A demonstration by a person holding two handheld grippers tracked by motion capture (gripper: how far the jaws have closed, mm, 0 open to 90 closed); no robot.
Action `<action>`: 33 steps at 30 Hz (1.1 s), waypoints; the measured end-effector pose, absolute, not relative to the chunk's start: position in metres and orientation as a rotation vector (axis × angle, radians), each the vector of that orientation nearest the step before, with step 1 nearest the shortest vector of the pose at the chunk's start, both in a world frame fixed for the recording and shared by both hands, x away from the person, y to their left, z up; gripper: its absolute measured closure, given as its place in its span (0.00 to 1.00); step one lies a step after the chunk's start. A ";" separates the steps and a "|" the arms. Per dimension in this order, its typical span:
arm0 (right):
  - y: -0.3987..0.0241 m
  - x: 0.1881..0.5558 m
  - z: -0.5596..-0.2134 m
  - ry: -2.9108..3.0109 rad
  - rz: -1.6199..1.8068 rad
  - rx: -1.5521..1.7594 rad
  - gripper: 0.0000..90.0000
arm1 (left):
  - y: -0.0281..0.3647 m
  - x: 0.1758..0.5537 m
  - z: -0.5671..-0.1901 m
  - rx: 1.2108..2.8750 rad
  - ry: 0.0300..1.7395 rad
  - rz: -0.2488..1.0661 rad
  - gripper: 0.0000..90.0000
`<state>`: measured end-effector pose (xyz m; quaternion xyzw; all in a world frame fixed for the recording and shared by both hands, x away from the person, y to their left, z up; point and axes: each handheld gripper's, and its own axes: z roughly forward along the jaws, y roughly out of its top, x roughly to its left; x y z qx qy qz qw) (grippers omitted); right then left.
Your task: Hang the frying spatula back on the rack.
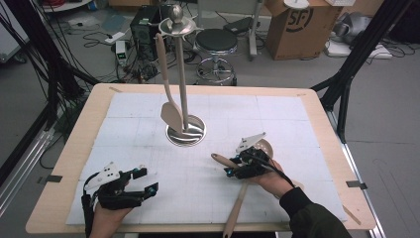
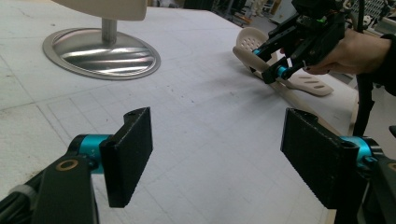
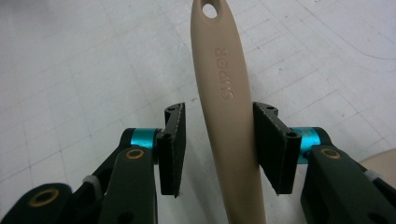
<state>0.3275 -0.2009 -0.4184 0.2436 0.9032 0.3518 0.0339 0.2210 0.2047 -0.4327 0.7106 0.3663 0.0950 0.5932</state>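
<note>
Lying on the white mat (image 1: 148,148), a beige handle (image 3: 229,102) passes between the jaws of the right gripper (image 3: 217,144). One pad (image 3: 270,144) seems to touch its side, while the other pad stands a little apart, so I cannot tell if the grip is firm. No earlier frame is here to compare. The left gripper (image 2: 210,154) rests near the front left edge, jaws spread wide, holding nothing. Behind stands a steel rack (image 1: 184,130) with a spatula (image 1: 171,111) hanging.
</note>
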 end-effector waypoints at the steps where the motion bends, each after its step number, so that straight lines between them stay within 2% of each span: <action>1: -0.202 0.328 -0.418 2.778 1.075 0.744 0.62 | 0.205 0.221 -0.433 1.654 0.850 0.221 0.29; 16: -0.203 0.326 -0.425 2.800 0.975 0.716 0.70 | 0.204 0.221 -0.433 1.657 0.849 0.224 0.29; 18: -0.203 0.326 -0.425 2.795 0.968 0.712 0.75 | 0.204 0.221 -0.433 1.656 0.850 0.222 0.29; 33: -0.204 0.321 -0.419 2.752 0.955 0.632 0.79 | 0.204 0.221 -0.433 1.658 0.851 0.223 0.29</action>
